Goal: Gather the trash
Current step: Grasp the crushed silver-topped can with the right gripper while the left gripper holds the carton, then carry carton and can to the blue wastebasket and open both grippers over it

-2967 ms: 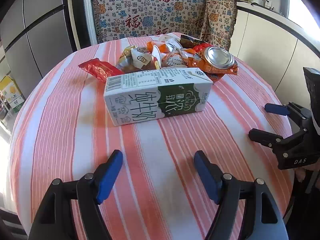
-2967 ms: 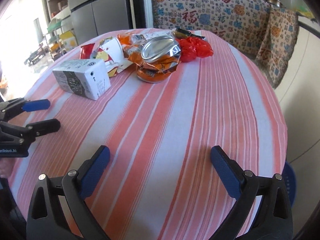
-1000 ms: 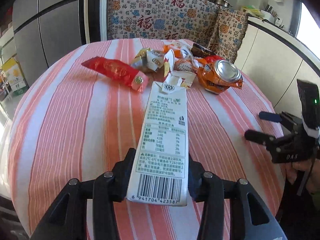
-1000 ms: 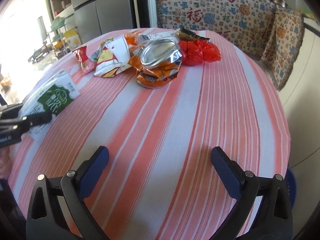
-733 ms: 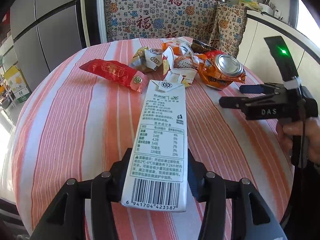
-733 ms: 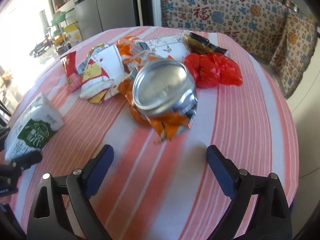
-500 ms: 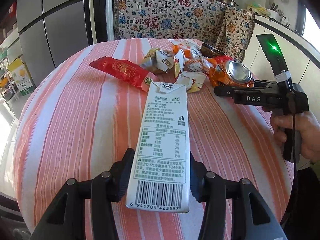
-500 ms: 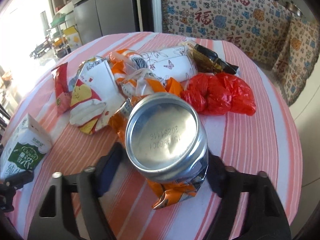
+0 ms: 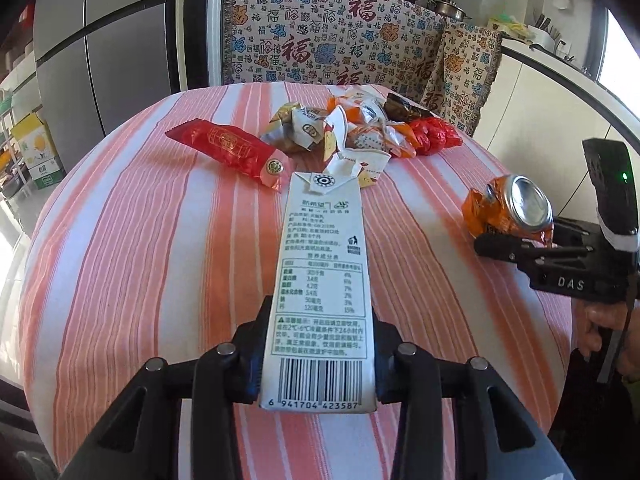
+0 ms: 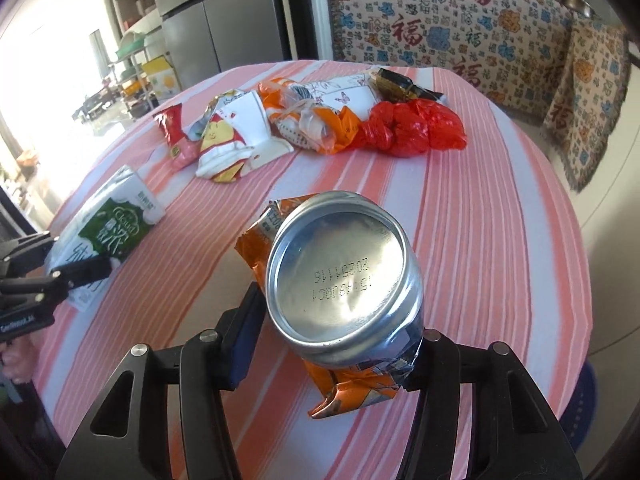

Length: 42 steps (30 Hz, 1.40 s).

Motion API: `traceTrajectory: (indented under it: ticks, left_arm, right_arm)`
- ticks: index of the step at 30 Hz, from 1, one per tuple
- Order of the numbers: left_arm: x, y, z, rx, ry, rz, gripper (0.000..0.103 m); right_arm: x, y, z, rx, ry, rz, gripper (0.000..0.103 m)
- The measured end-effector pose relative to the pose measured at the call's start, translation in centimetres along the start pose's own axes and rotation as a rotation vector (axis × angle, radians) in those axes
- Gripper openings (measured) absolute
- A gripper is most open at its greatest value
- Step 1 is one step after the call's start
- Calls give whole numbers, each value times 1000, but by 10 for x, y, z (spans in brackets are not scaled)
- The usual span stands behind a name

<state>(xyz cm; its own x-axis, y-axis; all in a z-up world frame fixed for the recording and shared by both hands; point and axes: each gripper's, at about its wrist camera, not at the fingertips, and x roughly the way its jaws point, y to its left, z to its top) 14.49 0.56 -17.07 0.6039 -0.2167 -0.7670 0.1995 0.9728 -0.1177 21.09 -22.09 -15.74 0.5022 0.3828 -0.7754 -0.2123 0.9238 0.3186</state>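
Observation:
My left gripper (image 9: 318,354) is shut on a white and green milk carton (image 9: 322,280), held lengthwise above the striped round table (image 9: 140,260); the carton also shows in the right wrist view (image 10: 108,232). My right gripper (image 10: 332,344) is shut on a crushed orange drink can (image 10: 344,272) with its silver base facing the camera. The can also shows in the left wrist view (image 9: 510,210), lifted near the table's right edge. A pile of wrappers (image 9: 344,132) lies at the far middle of the table.
The pile holds a red snack wrapper (image 9: 232,152), a red plastic bag (image 10: 412,128), white and orange packets (image 10: 240,136) and a dark wrapper (image 10: 400,82). A patterned cloth (image 9: 332,44) hangs behind the table. A fridge (image 9: 100,52) stands at the left.
My right gripper moved in to the can, shut on it and pulled it back from the pile toward the table's right edge. My left gripper keeps holding the carton.

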Motion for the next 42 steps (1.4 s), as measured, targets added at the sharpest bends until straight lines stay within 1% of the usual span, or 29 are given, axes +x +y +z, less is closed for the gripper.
traceTrajectory:
  ticks: [5, 8, 13, 22, 31, 34, 36, 38, 42]
  left_arm:
    - [0, -17, -1, 2, 3, 0, 39]
    - [1, -29, 1, 15, 0, 7, 39]
    - [0, -48, 6, 36, -9, 15, 38]
    - [-1, -70, 14, 59, -14, 14, 38]
    - [3, -98, 18, 96, -5, -26, 38]
    - [5, -117, 24, 112, -6, -62, 38]
    - [7, -136, 30, 132, -10, -94, 38]
    - [9, -156, 36, 154, -14, -132, 38]
    - [18, -212, 47, 228, -16, -222, 38]
  right_arm:
    - [-19, -1, -20, 17, -13, -4, 56]
    - [-29, -3, -26, 38, -25, -3, 56]
    - [-41, -11, -29, 59, -40, -5, 56]
    - [-46, -18, -35, 84, -46, -1, 56]
    - [-59, -34, -40, 117, -66, -2, 56]
    - [-72, -54, -41, 146, -80, -18, 56]
    - [-85, -74, -42, 169, -90, -48, 56]
    - [-100, -98, -47, 188, -98, -100, 56]
    - [-130, -153, -63, 247, -92, -209, 56]
